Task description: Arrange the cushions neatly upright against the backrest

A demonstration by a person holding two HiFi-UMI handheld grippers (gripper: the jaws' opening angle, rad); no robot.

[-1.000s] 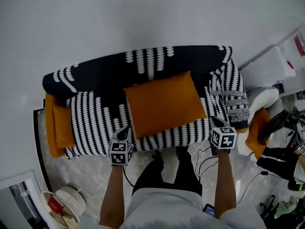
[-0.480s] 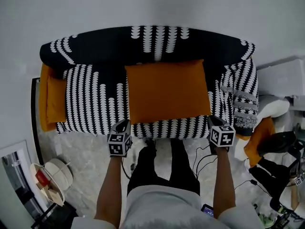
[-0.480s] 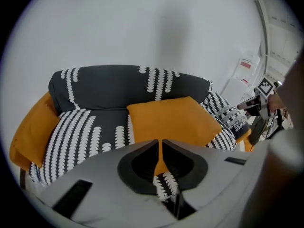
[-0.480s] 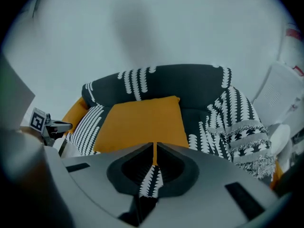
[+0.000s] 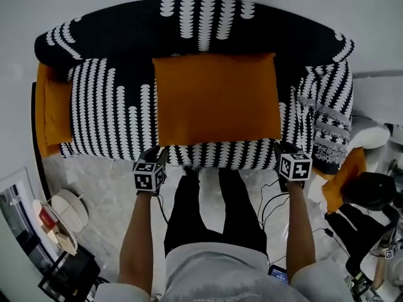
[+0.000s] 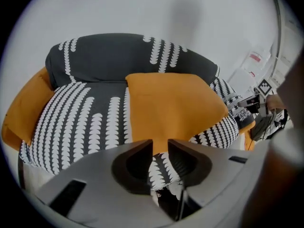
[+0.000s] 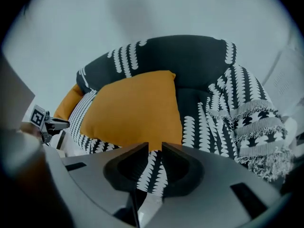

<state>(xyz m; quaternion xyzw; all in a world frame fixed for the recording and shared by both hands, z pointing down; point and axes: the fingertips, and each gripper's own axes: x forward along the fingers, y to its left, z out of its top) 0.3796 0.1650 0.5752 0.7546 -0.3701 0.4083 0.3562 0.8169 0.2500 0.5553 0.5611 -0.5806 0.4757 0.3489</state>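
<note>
I hold my left tongs (image 5: 155, 156) and my right tongs (image 5: 283, 151) at the front edge of the sofa (image 5: 113, 115), tips toward the backrest (image 5: 126, 33). Both pairs of jaws have just been opening, and from up here I see nothing caught between them. The big orange cushion (image 5: 217, 99) lies on the seat just beyond both tips, spanning from one pair to the other, its far edge against the backrest. A second orange cushion (image 5: 53, 109) sits at the sofa's end, well outside my left tongs. A fringed patterned throw (image 5: 324, 128) drapes the armrest outside my right tongs, and another orange cushion (image 5: 343, 180) lies off the sofa beyond it.
</note>
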